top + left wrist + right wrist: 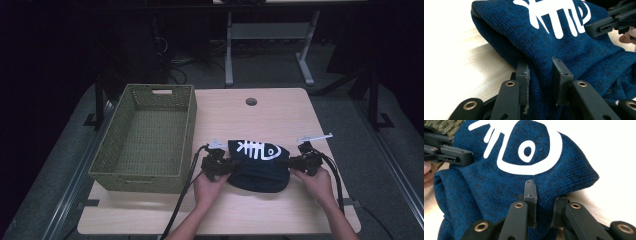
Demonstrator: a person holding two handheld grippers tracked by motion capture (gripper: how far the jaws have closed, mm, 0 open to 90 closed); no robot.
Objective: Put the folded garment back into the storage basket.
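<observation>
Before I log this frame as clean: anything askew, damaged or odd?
Nothing stands out. The folded blue garment lies on the table, gripped at each end by the left gripper and right gripper. The green basket sits upright beside it.

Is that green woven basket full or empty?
Empty: the green woven basket shows only bare weave inside, while the blue knitted fish-skeleton garment lies beside it.

Navy fishbone-print knit hat — bunched beside basket.

Navy-blue knit hat — white fishbone print, olive-green woven basket, pale wood table
</observation>
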